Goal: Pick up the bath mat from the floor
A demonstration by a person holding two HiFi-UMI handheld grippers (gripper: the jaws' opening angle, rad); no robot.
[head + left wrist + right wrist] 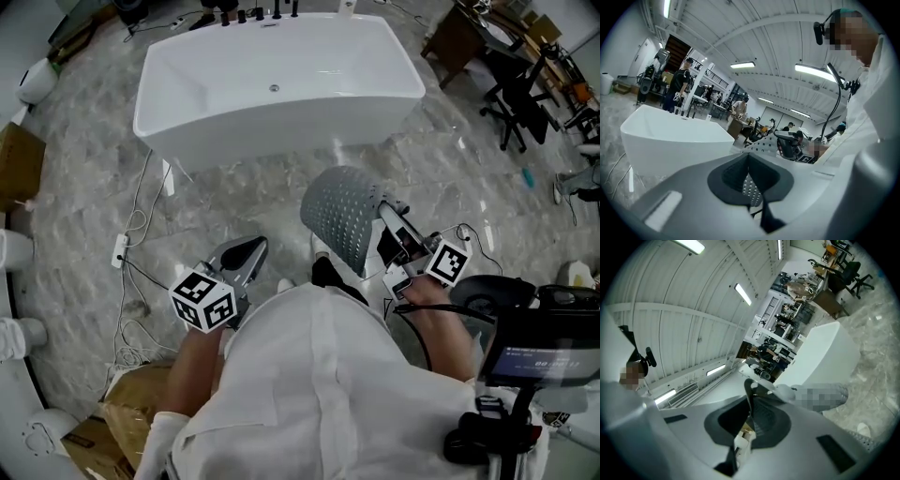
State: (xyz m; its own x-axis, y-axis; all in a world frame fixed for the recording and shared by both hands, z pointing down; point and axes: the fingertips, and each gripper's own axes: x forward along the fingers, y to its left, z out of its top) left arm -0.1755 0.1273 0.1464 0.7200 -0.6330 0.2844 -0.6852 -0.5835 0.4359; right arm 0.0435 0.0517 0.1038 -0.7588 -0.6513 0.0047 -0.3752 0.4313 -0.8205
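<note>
The bath mat (342, 214) is a grey sheet full of small holes. It hangs curled in the air in front of the person, off the marble floor (84, 187). My right gripper (382, 219) is shut on the mat's right edge. In the right gripper view the mat's edge (750, 392) stands pinched between the dark pads (764, 420). My left gripper (246, 253) is lower left of the mat, apart from it, shut with nothing in it. The left gripper view shows the mat (764, 146) beyond the closed jaws, in front of the right gripper (790, 143).
A white bathtub (281, 84) stands just ahead on the floor. Cables and a power strip (122, 251) lie at the left, with a cardboard box (131, 403) near the person's left side. An office chair (516, 103) and a desk (455, 37) are at the far right.
</note>
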